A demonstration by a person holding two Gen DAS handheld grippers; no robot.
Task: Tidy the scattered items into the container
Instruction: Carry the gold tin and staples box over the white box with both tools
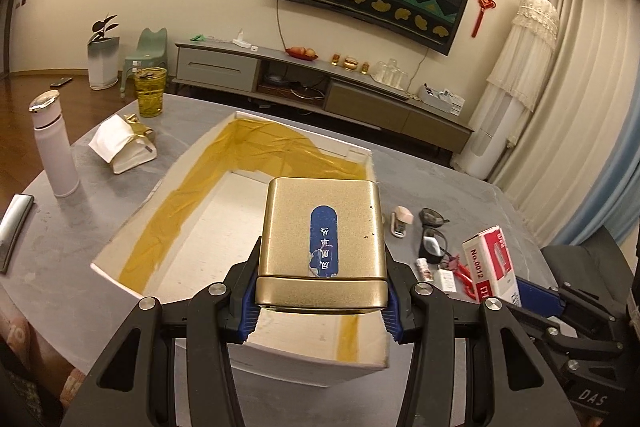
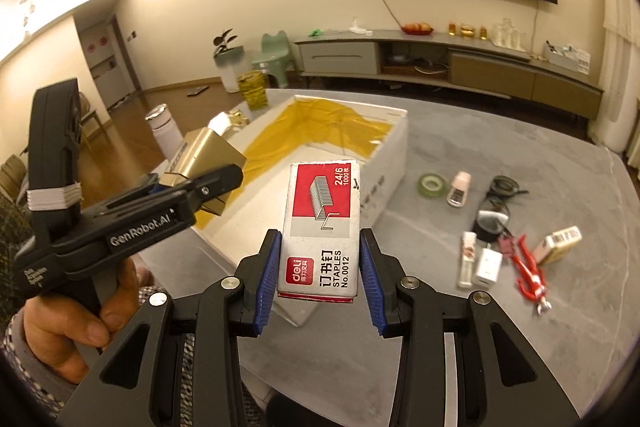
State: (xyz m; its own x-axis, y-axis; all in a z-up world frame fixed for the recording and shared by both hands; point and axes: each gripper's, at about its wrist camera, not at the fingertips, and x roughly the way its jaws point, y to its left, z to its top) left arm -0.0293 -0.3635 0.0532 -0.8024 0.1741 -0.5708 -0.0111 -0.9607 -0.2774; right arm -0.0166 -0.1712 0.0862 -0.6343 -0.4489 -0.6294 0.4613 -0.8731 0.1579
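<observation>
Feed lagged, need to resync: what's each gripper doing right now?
Left gripper: closed on the gold tin, above the white box.
Right gripper: closed on the staples box.

Two close wrist views, shared box (image 1: 168,183)

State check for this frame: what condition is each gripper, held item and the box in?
Left gripper: shut on gold tin, held over the box.
Right gripper: shut on staple box.
White box: open, yellow lining, nothing seen inside.
Glasses: lying on the table, outside the box.
</observation>
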